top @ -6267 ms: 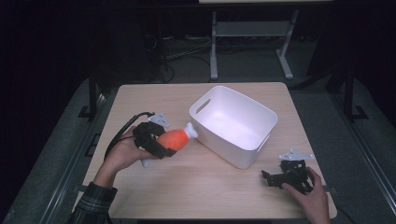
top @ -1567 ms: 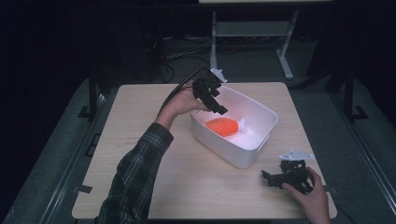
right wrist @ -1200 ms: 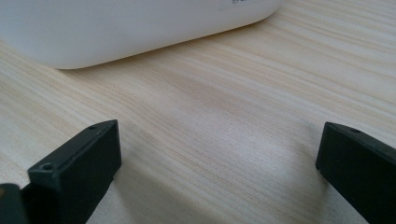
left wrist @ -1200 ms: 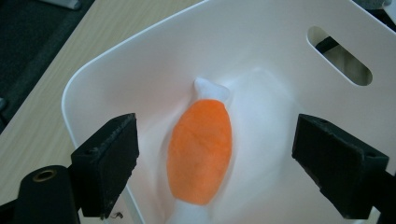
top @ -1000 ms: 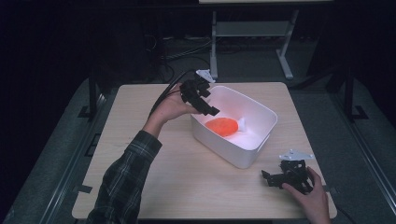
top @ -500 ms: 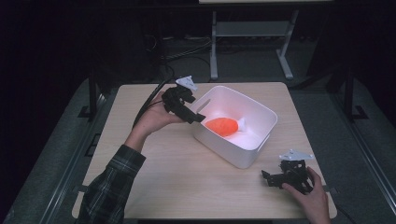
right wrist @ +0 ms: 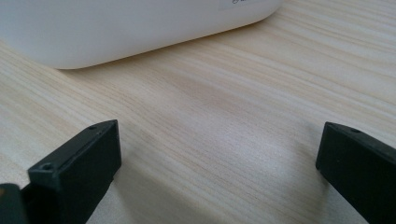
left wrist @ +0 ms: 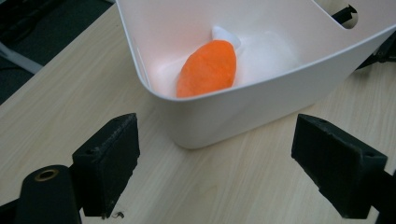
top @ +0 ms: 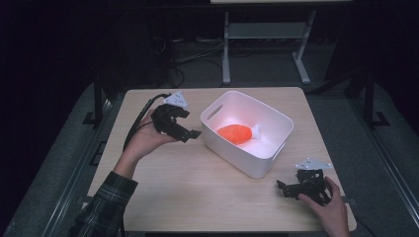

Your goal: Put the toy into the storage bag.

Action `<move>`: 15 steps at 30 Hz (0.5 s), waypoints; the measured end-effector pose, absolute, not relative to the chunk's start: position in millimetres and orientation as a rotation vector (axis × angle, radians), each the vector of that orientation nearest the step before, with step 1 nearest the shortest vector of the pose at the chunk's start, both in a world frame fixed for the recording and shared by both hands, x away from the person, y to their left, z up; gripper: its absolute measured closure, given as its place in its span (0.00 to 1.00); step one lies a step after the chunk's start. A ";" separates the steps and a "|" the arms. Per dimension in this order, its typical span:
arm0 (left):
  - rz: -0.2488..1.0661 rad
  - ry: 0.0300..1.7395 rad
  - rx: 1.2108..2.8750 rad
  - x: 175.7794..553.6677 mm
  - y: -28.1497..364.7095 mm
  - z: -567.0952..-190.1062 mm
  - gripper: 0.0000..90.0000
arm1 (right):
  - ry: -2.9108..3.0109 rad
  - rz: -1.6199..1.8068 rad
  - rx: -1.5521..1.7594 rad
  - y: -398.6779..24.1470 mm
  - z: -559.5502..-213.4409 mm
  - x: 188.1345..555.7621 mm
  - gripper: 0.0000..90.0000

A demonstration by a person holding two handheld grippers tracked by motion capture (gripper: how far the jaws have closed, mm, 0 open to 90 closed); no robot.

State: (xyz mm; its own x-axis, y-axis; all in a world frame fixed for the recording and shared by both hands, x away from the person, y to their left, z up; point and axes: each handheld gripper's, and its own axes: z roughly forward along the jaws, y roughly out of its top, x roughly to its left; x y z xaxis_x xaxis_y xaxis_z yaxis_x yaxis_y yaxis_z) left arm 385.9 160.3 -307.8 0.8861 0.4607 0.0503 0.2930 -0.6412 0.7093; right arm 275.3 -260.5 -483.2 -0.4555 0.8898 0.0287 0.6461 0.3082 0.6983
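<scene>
Fingers (left wrist: 112, 163) spread, orange toy (top: 236, 134) lies lengthwise in bin (top: 257, 165).

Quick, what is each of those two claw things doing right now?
Left gripper: jaws open, holding nothing.
Right gripper: jaws open, holding nothing.

surface: light wooden table (top: 197, 187); on it: white bin (top: 257, 158); right gripper (top: 289, 187) seemingly resting

I see the white bin (top: 254, 148) as the one obstacle, standing mid-table (top: 197, 197) and angled. Bare wood runs broad along the near edge and between my left gripper (top: 190, 134) and the bin's wall. My right gripper (top: 284, 186) has open tabletop before its spread jaws.
</scene>
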 end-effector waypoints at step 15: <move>0.300 0.610 2.284 356.6 192.1 -344.8 0.16 | 2.216 0.925 1.375 -260.5 -483.3 275.3 0.00</move>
State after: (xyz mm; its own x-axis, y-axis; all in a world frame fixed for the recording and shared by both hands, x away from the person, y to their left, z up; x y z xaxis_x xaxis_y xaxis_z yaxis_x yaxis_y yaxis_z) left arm 356.6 192.1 -344.8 0.8595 0.5101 0.0318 0.3371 -0.6126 0.7149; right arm 275.3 -260.5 -483.3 -0.4539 0.8906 0.0276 0.6461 0.3077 0.6985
